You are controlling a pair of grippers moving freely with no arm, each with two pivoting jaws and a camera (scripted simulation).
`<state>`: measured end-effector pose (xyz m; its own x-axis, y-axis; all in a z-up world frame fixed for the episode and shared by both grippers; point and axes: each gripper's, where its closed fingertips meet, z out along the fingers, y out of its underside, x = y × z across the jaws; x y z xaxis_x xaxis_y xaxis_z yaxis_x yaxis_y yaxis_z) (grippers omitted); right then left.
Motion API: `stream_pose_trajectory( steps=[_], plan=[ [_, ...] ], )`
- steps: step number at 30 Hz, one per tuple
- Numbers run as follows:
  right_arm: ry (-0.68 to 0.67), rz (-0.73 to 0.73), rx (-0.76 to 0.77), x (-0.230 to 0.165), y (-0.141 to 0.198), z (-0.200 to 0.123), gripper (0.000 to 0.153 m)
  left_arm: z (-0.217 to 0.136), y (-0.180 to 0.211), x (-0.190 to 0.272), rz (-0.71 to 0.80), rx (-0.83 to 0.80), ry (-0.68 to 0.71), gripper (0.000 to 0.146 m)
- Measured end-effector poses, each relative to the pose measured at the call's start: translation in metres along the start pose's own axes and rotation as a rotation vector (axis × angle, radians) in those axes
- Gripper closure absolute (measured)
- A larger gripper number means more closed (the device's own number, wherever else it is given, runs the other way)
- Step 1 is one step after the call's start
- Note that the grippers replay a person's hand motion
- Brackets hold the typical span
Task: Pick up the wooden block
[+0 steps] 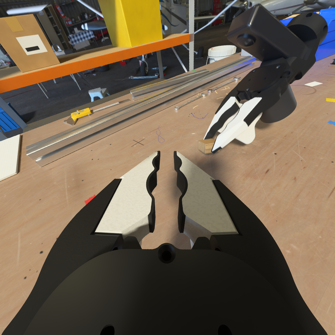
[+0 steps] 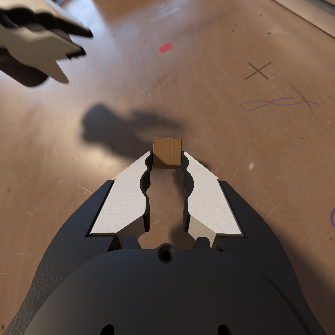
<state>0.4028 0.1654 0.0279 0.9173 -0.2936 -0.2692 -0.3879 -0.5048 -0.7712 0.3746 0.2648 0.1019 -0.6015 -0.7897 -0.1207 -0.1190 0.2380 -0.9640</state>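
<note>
A small wooden block (image 2: pixel 166 150) rests on the brown workbench (image 2: pixel 235 163). My right gripper (image 2: pixel 166 154) has one fingertip against each side of the block, and the jaws close on it at the tips. In the left wrist view the right gripper (image 1: pixel 211 145) reaches down from the upper right, and its tips straddle the block (image 1: pixel 205 146) at table level. My left gripper (image 1: pixel 166 154) hovers over bare table to the left of the block. Its jaws stand a narrow gap apart with nothing between them. It shows blurred at the top left of the right wrist view (image 2: pixel 87 43).
Long aluminium rails (image 1: pixel 136 116) lie across the bench behind the block. A yellow caliper (image 1: pixel 80 113), wrenches (image 1: pixel 192 101) and a white board (image 1: pixel 9 155) lie nearby. An orange shelf (image 1: pixel 94 59) carries a cardboard box (image 1: pixel 27 41) and a yellow box (image 1: pixel 134 21). A white bucket (image 1: pixel 221 52) stands at the back.
</note>
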Motion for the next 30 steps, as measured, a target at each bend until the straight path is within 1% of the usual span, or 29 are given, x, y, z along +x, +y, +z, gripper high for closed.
stream_pose_trajectory(
  steps=[3,8,15,19,25,30],
  plan=[
    [-0.025,0.058,0.067,-0.001,-0.011,-0.009,0.121,0.002,0.002,0.004,0.001,-0.011,0.015,0.131],
    [0.029,0.085,0.088,-0.005,-0.026,-0.011,0.121,0.006,0.005,0.010,0.027,-0.027,0.022,0.131],
    [0.100,0.103,0.110,-0.021,-0.049,-0.010,0.121,0.010,0.011,0.009,0.023,-0.059,0.006,0.131],
    [0.144,0.091,0.096,-0.027,-0.054,-0.007,0.121,0.012,0.013,0.009,0.028,-0.071,-0.003,0.131],
    [0.307,0.023,0.020,-0.024,-0.051,-0.002,0.121,0.015,0.019,0.005,0.011,-0.102,-0.030,0.131],
    [0.386,-0.018,-0.027,-0.024,-0.049,0.004,0.121,0.017,0.024,0.001,-0.022,-0.127,-0.048,0.131]
  ],
)
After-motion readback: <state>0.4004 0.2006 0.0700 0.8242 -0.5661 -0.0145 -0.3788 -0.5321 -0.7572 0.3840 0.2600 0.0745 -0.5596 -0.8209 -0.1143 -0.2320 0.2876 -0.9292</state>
